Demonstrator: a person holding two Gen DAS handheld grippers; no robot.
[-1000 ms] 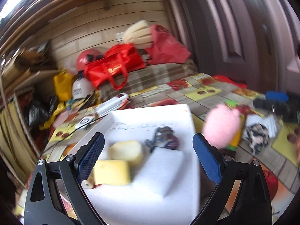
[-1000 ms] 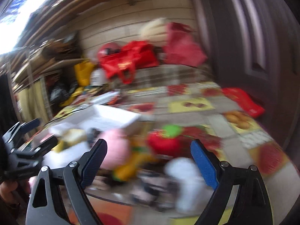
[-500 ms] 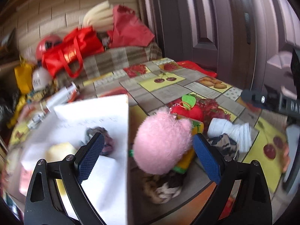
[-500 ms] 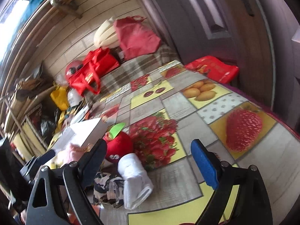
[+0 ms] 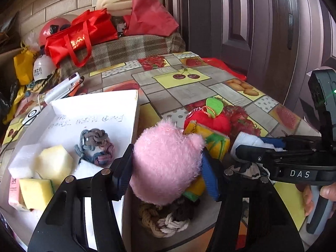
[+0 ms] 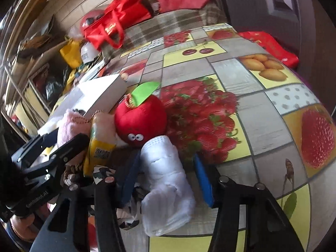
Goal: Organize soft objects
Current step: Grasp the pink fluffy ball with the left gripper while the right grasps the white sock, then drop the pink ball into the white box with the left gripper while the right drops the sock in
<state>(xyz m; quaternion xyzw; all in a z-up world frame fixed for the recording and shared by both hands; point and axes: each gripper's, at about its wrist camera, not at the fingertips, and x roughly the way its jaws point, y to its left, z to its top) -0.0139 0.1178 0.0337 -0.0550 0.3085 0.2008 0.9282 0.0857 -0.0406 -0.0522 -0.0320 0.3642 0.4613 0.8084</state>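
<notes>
My left gripper is shut on a fluffy pink plush, beside the white tray. The tray holds a knotted grey-pink rope, yellow sponges and white foam. My right gripper has its pads around a rolled white towel on the table; its left pad touches the roll and a small gap shows at the right pad. A red apple plush, a yellow packet-shaped toy and a braided rope knot lie in the pile.
The fruit-print tablecloth covers the table. Red bags, helmets and clutter stand at the back. A white remote-like box lies behind the tray. A dark door is at right.
My left gripper swung right from the tray and closed on the pink plush. My right gripper came down and narrowed around the white towel roll.
</notes>
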